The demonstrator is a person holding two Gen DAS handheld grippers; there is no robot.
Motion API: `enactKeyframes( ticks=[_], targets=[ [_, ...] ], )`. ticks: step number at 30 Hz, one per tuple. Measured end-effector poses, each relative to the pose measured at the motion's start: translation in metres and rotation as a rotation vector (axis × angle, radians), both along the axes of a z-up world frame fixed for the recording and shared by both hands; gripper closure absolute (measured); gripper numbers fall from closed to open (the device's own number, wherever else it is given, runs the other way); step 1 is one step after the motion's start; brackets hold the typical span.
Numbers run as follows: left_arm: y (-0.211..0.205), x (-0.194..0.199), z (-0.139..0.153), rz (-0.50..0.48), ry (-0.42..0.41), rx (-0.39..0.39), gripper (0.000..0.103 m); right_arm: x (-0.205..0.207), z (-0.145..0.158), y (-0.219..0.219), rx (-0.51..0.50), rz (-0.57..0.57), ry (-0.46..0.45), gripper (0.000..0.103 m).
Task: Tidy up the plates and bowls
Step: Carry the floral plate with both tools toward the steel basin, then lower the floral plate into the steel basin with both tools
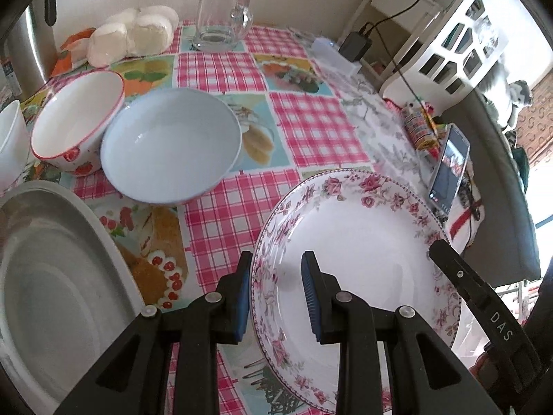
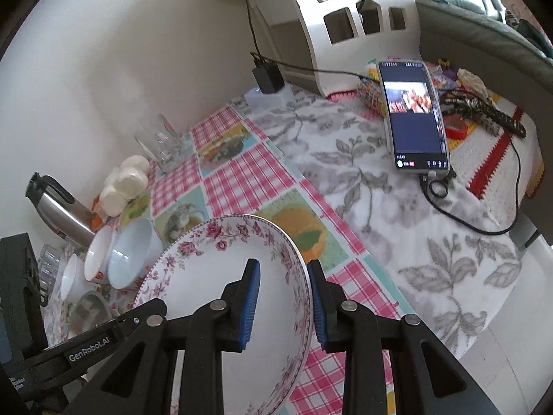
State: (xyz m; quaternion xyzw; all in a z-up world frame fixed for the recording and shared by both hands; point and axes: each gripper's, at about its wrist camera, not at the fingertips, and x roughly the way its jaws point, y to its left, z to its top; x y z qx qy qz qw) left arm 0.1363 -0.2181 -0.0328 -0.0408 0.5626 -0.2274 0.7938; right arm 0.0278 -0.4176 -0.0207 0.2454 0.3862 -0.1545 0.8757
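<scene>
Plate: floral plate (image 1: 363, 242) betw. both hand-held grippers, above worktop (image 1: 311, 121).
L hand-held gripper (image 1: 276, 297): jaws straddle plate's left rim, not pinching.
R hand-held gripper (image 2: 283, 304): same, right rim.

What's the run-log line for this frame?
phase: two-claw plate grasp | left claw: open, straddling floral plate rim | right claw: open, straddling opposite rim | blue bowl: on table

three bowls (image 1: 171, 145), two plates (image 1: 363, 242), two glasses (image 1: 221, 17), one phone (image 1: 449, 169).
</scene>
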Motion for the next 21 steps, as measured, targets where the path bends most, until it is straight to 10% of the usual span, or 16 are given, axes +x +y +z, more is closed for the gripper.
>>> enactKeyframes(
  ticks=[21],
  targets=[
    [0.099, 0.009, 0.035, 0.103, -0.063, -0.083, 0.074, 0.026, 0.024, 0.089, -0.047, 0.102, -0.033, 0.073]
  ],
)
